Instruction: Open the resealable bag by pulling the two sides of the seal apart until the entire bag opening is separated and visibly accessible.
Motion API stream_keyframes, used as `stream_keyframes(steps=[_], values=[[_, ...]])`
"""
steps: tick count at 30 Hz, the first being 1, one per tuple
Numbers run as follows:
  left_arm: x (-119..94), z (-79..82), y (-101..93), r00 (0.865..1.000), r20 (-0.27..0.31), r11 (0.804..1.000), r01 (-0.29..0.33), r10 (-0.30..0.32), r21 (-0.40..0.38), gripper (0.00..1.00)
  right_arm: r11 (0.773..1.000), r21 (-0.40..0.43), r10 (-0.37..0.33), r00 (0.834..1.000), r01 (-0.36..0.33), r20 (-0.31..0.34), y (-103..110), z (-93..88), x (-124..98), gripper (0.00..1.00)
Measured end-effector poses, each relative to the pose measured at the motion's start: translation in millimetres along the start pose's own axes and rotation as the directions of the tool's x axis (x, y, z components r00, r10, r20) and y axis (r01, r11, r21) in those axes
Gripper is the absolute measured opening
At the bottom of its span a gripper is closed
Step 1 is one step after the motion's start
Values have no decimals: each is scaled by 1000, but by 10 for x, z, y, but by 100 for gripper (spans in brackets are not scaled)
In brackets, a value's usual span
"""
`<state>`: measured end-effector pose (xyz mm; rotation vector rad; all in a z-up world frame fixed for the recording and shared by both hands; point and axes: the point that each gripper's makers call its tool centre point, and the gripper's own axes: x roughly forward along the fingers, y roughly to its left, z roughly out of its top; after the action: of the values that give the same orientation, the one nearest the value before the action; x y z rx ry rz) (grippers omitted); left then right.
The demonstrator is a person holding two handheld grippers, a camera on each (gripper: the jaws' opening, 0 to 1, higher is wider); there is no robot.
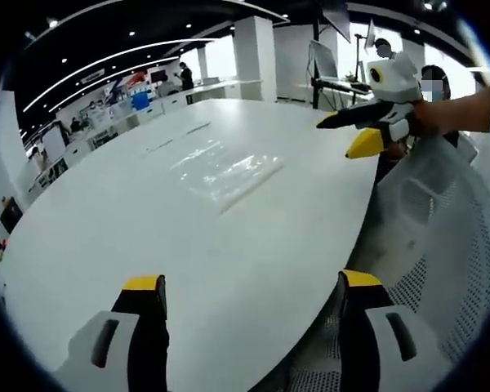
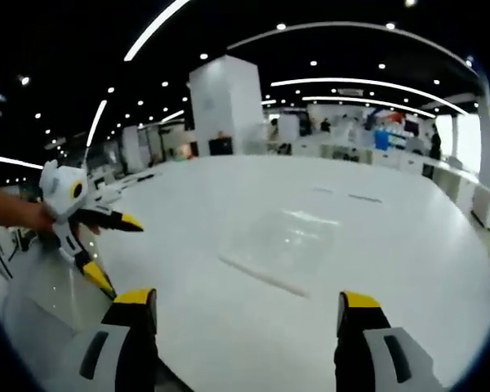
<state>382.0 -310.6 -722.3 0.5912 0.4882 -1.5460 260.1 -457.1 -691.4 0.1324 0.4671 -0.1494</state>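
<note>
A clear resealable bag [image 1: 224, 169] lies flat on the white oval table [image 1: 147, 237], with its seal strip along the nearer edge. My left gripper [image 1: 251, 282] hovers over the table's near edge, open and holding nothing, well short of the bag. To the bag's right, my right gripper [image 1: 345, 135] is held by a hand above the table rim, jaws apart. In the right gripper view the bag [image 2: 282, 245] lies ahead of the open right gripper [image 2: 247, 298], and the left gripper [image 2: 118, 255] shows at the left, also open.
A white mesh chair [image 1: 441, 237] stands against the table's right rim. Monitors on stands [image 1: 322, 61] and a white pillar [image 1: 253, 49] rise beyond the far edge. Desks with people line the back of the room. The table [image 2: 392, 269] is bare around the bag.
</note>
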Motion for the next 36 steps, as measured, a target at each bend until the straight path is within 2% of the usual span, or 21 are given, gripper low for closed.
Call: stream_keyframes(steps=[3, 5, 9, 11, 13, 15, 19, 25, 27, 29, 33, 36], values=[[-3, 19, 3, 1000, 14, 999, -17, 17, 31, 82, 999, -51, 3, 1000, -4, -27, 14, -56, 25, 91], [6, 31, 24, 999, 37, 999, -28, 27, 22, 81, 998, -66, 7, 999, -9, -32, 24, -65, 48, 91], [36, 27, 52, 999, 41, 999, -32, 32, 7, 82, 994, -113, 6, 1000, -10, -29, 48, -65, 54, 90], [30, 65, 23, 997, 64, 999, -34, 34, 14, 83, 996, -92, -3, 999, 0, -35, 14, -85, 48, 90], [37, 37, 30, 998, 54, 999, -42, 40, 31, 84, 998, -59, -10, 999, 8, -39, -16, -107, 44, 90], [45, 26, 39, 998, 51, 999, -39, 38, 15, 85, 998, -56, -15, 999, 13, -35, -30, -110, 42, 90], [33, 41, 31, 998, 59, 999, -41, 39, 22, 85, 998, -65, -28, 999, 26, -36, -43, -114, 33, 90], [47, -1, -21, 999, 39, 999, -28, 26, 46, 84, 997, -69, -33, 997, 28, -73, -40, -200, 24, 89], [44, -9, -20, 999, 39, 999, -30, 28, 44, 84, 997, -69, -33, 995, 27, -91, -36, -247, 30, 89], [66, -36, -31, 1000, 22, 998, -23, 21, 55, 84, 994, -110, -39, 988, 23, -148, -38, -325, 43, 89], [75, 7, -28, 999, 39, 996, -20, 17, 82, 85, 992, -126, -36, 992, 20, -121, -29, -267, 73, 89], [57, 30, 46, 998, 57, 999, -41, 38, 36, 85, 992, -120, -43, 991, 28, -130, -55, -295, 71, 89]])
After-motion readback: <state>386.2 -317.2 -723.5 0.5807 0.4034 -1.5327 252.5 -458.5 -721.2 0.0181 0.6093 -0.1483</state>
